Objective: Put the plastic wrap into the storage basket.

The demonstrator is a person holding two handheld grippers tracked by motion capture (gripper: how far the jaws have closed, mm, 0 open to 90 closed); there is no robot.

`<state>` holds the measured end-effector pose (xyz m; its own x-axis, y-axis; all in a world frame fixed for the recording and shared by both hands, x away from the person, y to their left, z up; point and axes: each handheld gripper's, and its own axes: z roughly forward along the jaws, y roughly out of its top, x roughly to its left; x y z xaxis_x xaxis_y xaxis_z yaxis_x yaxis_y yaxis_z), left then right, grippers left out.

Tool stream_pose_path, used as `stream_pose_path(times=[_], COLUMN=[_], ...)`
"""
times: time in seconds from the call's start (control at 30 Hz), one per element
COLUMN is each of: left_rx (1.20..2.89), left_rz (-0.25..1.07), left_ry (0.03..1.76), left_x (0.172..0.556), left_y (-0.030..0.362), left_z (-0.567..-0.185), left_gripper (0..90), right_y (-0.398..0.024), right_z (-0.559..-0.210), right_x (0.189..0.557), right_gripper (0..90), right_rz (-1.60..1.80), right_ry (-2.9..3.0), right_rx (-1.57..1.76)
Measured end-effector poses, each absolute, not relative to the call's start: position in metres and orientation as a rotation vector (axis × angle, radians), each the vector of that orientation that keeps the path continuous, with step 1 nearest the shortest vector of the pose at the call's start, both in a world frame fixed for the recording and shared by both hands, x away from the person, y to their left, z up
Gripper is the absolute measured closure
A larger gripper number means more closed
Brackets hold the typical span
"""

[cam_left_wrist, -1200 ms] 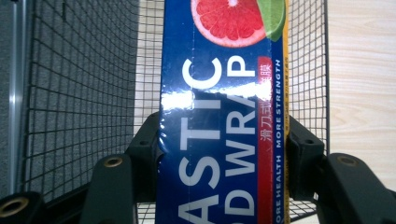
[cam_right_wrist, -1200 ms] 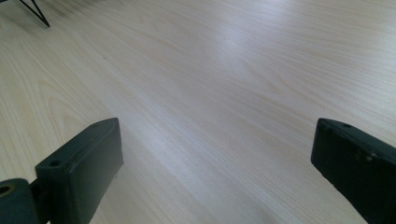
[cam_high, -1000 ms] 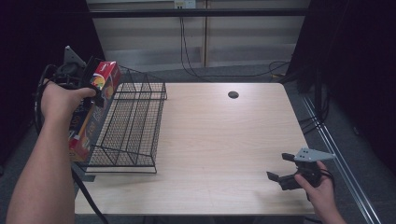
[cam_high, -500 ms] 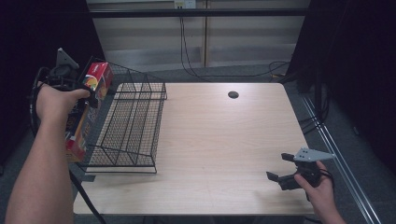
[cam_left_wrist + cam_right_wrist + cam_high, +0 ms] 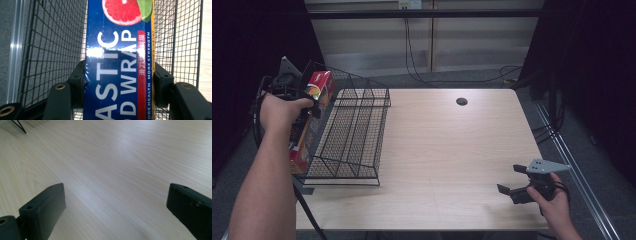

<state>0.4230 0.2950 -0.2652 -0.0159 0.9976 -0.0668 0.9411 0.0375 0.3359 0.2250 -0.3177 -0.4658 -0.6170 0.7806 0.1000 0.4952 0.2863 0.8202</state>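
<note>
Plastic wrap box [image 5: 117,62]: long, light, stiff glossy card, crushable and slick; my left claw [image 5: 120,80] clamps its long sides mid-length over the wire basket [image 5: 357,130]; my right claw [image 5: 116,202] gapes empty.

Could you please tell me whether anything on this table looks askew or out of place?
Nothing looks damaged or spilled. The black wire basket overhangs the table's left edge, and the left gripper holds the blue plastic wrap box.

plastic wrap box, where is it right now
The plastic wrap box is clamped in the left gripper at the table's left edge, against the outer left side of the wire basket.
</note>
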Motion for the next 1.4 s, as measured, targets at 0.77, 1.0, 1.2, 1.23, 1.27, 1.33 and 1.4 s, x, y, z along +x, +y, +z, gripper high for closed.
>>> stream_pose_path(times=[0.77,1.0,1.2,1.23,1.27,1.33,1.4], left_rx=[1.979,1.982,1.988,1.982,1.984,1.988,1.978], left_rz=[0.267,0.255,0.24,0.239,0.247,0.243,0.234], left_ry=[2.056,2.052,2.047,2.052,2.049,2.048,2.069], left_x=[0.435,0.437,0.438,0.438,0.437,0.437,0.437], left_y=[0.289,0.288,0.284,0.284,0.284,0.285,0.283], left_z=[-0.278,-0.285,-0.289,-0.289,-0.289,-0.289,-0.29], left_gripper=[42.4,42.2,42.0,41.9,41.9,41.9,41.8], right_y=[-0.318,-0.317,-0.318,-0.318,-0.318,-0.318,-0.318], right_z=[-0.468,-0.468,-0.468,-0.468,-0.468,-0.468,-0.468], right_x=[0.225,0.225,0.225,0.225,0.226,0.226,0.226], right_gripper=[2.0,2.0,2.0,2.0,2.0,2.0,2.0], right_rz=[1.248,1.249,1.248,1.247,1.245,1.246,1.246], right_ry=[2.252,2.262,2.266,2.267,2.269,2.269,2.27], right_rx=[1.162,1.158,1.157,1.157,1.155,1.156,1.154])
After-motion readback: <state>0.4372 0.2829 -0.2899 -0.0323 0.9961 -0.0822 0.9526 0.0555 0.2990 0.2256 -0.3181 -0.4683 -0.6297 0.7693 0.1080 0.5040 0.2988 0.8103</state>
